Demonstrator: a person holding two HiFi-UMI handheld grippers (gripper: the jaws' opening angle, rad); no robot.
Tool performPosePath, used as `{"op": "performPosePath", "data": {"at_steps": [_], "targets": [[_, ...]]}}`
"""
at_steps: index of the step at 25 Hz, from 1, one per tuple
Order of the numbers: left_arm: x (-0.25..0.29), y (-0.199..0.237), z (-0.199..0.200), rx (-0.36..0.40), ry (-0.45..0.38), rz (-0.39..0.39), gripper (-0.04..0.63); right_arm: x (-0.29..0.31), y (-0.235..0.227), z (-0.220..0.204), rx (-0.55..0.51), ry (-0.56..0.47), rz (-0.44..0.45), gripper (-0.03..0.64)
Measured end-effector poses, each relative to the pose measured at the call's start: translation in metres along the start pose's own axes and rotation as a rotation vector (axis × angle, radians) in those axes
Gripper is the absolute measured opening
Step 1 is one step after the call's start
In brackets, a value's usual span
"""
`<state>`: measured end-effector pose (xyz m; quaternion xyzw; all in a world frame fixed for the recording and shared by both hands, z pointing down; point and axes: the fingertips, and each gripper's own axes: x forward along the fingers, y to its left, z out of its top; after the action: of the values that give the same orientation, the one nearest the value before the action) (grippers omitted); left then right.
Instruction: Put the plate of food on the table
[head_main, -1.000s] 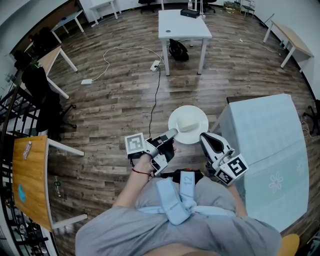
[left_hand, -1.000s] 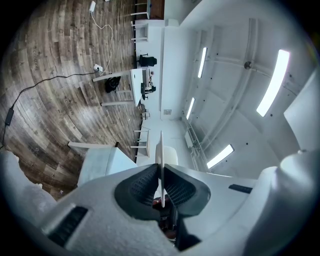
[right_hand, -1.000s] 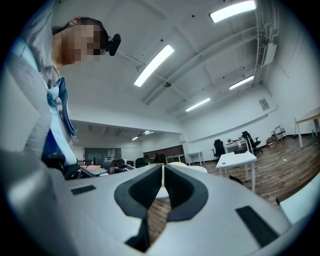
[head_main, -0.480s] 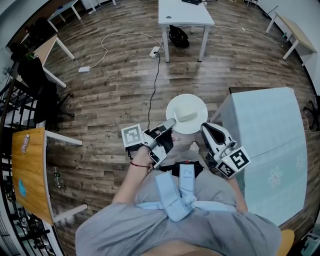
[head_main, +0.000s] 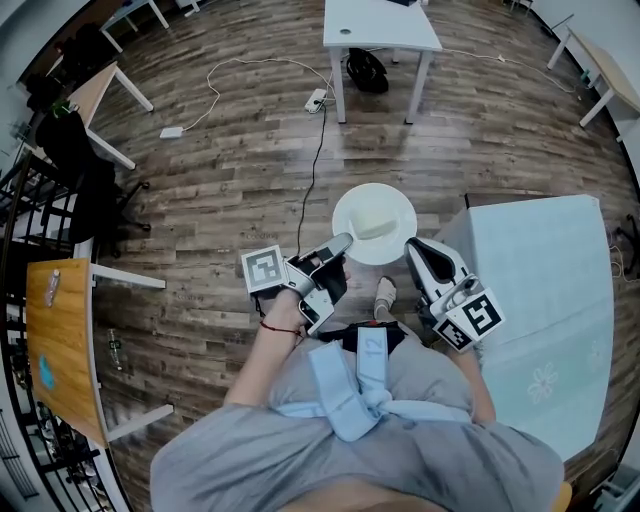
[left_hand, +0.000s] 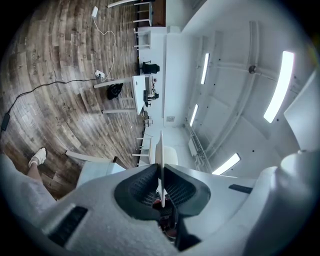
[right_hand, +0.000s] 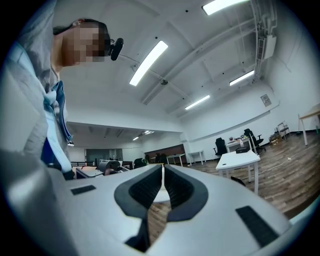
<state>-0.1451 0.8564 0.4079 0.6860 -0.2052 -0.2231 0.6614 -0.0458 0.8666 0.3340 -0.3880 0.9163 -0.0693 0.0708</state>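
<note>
The plate of food (head_main: 375, 222) is up in the air over the wood floor (head_main: 230, 170), and we hold it from both sides. In the head view the plate is round and white, and it holds one pale block of food (head_main: 377, 231) near its middle; nothing else is on it. The left tool (head_main: 343, 244) pinches the plate's near left rim and the right tool (head_main: 413, 247) pinches its near right rim. The desk (head_main: 545, 290) with the light blue cloth is just to our right, and the plate is near its corner but not over it. A shoe (head_main: 384, 292) shows on the floor below the plate. We think we are in the carrying step. Next, the plate has to go to the right until it is over the desk, stay flat so the food does not slide, go down until it rests, and only then can both tools let go. In the left gripper view, the left tool (left_hand: 162, 167) has its jaws squeezed tight on the plate (left_hand: 161, 145), which we see edge-on as a thin white line. In the right gripper view, the right tool (right_hand: 163, 172) is clamped on the rim as well, and a bit of white plate (right_hand: 160, 196) peeks out under the jaws.
</note>
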Motion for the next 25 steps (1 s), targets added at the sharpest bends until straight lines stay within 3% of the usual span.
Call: {"op": "performPosePath", "data": {"at_steps": [10, 19, 25], "targets": [[0.114, -0.022, 0.068, -0.002, -0.019, 0.012, 0.031, 0.035, -0.105, 0.036, -0.029, -0.008, 0.001, 0.034], [0.172, -0.02, 0.094, 0.015, -0.033, 0.035, 0.031, 0.065, -0.151, 0.051, -0.053, -0.002, 0.053, 0.034], [0.205, -0.026, 0.126, 0.057, -0.08, 0.011, 0.031, 0.087, -0.174, 0.042, -0.061, 0.026, 0.067, 0.034]]}}
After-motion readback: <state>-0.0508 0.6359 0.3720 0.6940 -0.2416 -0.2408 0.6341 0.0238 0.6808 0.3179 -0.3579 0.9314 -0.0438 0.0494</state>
